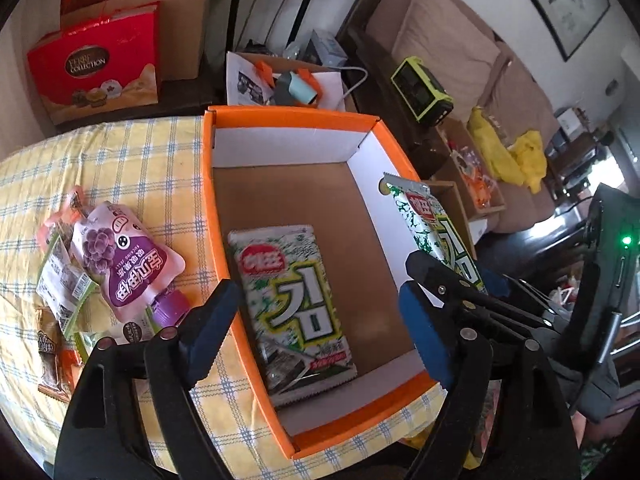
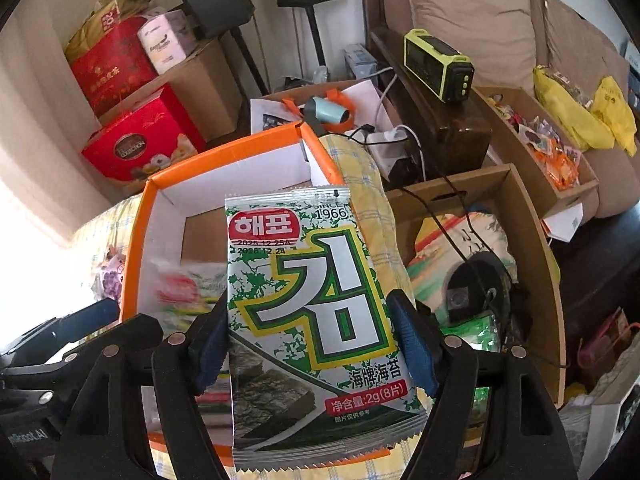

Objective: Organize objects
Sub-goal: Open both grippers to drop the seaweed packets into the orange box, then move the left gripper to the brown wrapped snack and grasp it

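An orange box [image 1: 208,184] with a brown floor stands on the yellow checked tablecloth [image 1: 132,168]. One green-and-white seaweed packet [image 1: 296,308] lies flat on the box floor. My left gripper [image 1: 320,312] hovers over it, open, its pads clear of the packet. A second seaweed packet [image 2: 312,320] is upright between the blue pads [image 2: 414,344] of my right gripper [image 2: 316,336], which is shut on its sides, above the box's right rim [image 2: 132,248]. The left wrist view also shows this held packet [image 1: 432,232] and the right gripper [image 1: 448,280].
Left of the box lie a purple grape jelly pouch [image 1: 120,264] and several small snack packets [image 1: 60,284]. Beyond the table stand a red gift box [image 1: 96,72], an open cardboard carton [image 2: 520,208], a green radio [image 2: 440,64] and a sofa with yellow bags [image 1: 508,148].
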A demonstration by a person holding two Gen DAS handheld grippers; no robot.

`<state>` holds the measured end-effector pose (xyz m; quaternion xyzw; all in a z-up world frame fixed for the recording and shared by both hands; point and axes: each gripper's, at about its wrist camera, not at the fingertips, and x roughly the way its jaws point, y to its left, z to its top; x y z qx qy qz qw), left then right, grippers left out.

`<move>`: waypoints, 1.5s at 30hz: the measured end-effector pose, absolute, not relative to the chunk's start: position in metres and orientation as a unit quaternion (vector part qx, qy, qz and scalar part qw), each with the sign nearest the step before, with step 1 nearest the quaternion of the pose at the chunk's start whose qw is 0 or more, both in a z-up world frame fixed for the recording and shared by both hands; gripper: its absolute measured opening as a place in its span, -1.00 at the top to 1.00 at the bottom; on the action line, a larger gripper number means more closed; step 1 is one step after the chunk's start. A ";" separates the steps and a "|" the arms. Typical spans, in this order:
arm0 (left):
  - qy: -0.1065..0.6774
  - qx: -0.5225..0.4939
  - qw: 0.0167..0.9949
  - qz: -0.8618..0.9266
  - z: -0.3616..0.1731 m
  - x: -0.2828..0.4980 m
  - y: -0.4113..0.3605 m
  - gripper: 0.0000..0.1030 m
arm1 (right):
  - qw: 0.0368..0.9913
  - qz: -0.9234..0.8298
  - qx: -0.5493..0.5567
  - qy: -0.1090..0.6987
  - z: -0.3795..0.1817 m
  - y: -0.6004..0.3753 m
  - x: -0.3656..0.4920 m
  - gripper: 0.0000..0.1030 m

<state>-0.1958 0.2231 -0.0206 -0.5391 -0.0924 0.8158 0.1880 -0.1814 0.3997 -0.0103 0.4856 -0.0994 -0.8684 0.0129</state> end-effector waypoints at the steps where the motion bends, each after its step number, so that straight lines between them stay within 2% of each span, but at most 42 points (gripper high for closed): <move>1: -0.092 -0.539 0.188 0.816 -0.020 -0.195 0.222 -0.56 | 0.014 -0.868 0.485 -0.102 -0.011 0.400 -0.181 -0.48; 13: -0.058 -0.514 0.169 0.839 0.006 -0.184 0.194 -0.58 | 0.008 -0.871 0.482 -0.095 -0.011 0.395 -0.181 -0.56; 16: -0.056 -0.509 0.164 0.843 0.012 -0.180 0.181 -0.67 | 0.010 -0.873 0.479 -0.091 -0.006 0.391 -0.179 -0.57; 22: -0.051 -0.503 0.147 0.850 0.018 -0.175 0.150 -0.68 | 0.024 -0.886 0.460 -0.059 0.015 0.370 -0.171 -0.58; 26: -0.051 -0.493 0.131 0.859 0.023 -0.172 0.122 -0.88 | 0.042 -0.889 0.453 -0.039 0.028 0.352 -0.167 -0.61; 30: -0.038 -0.476 0.103 0.873 0.029 -0.167 0.092 -0.88 | 0.070 -0.889 0.452 -0.030 0.035 0.331 -0.163 -0.62; 45: -0.045 -0.513 0.058 0.855 -0.009 -0.149 0.007 -0.91 | 0.142 -0.872 0.468 -0.015 0.024 0.254 -0.157 -0.62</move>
